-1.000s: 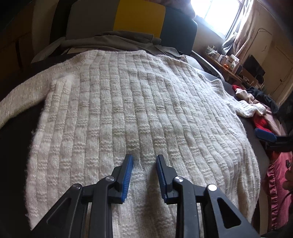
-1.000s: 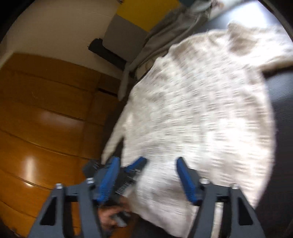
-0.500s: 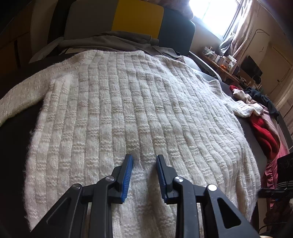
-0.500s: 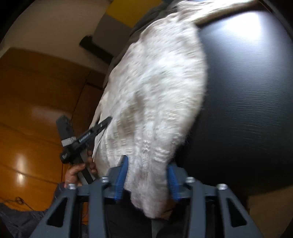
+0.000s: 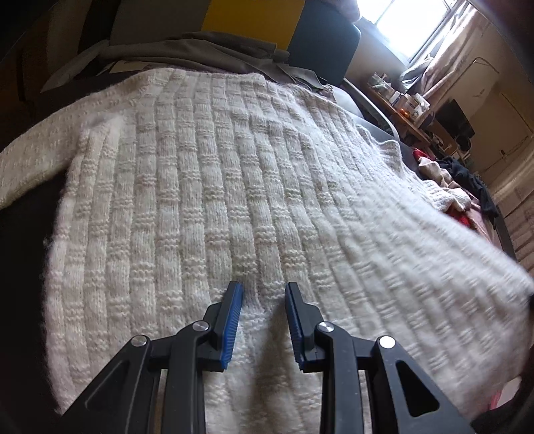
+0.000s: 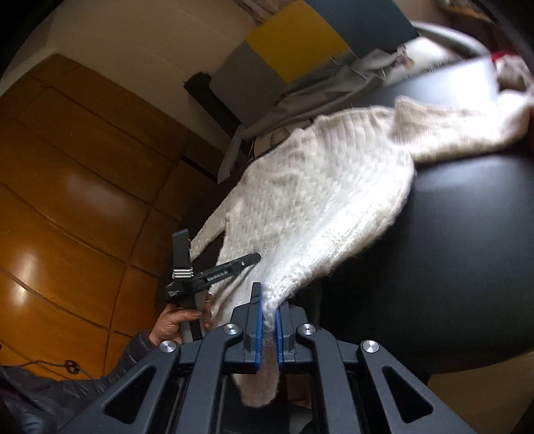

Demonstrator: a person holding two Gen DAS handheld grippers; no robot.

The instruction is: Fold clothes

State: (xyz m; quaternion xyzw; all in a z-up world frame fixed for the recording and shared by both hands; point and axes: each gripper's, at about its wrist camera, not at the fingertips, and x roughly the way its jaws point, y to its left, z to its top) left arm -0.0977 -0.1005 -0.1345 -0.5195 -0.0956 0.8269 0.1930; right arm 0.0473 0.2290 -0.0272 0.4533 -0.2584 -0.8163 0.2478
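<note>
A cream chunky-knit sweater (image 5: 213, 187) lies spread on a dark surface (image 6: 467, 267). My left gripper (image 5: 263, 290) rests at its near hem, with a puckered ridge of knit pinched between the blue pads. In the right wrist view my right gripper (image 6: 267, 293) is shut on the sweater (image 6: 320, 200) at its edge. The held part is lifted off the surface and hangs down between the fingers. The left gripper (image 6: 213, 277) shows there too, held by a hand (image 6: 177, 320) at the hem. In the left wrist view the sweater's right side is raised and blurred.
A grey garment (image 5: 187, 50) lies past the sweater against a grey, yellow and dark headboard (image 5: 253, 20). Red and dark clothes (image 5: 460, 187) are heaped at the right. A cluttered shelf (image 5: 404, 103) stands under the window. Wooden panels (image 6: 66, 167) fill the left of the right wrist view.
The right gripper has shut on the sweater's edge and lifted it, so that side has risen off the surface. The left gripper has stayed at the hem.
</note>
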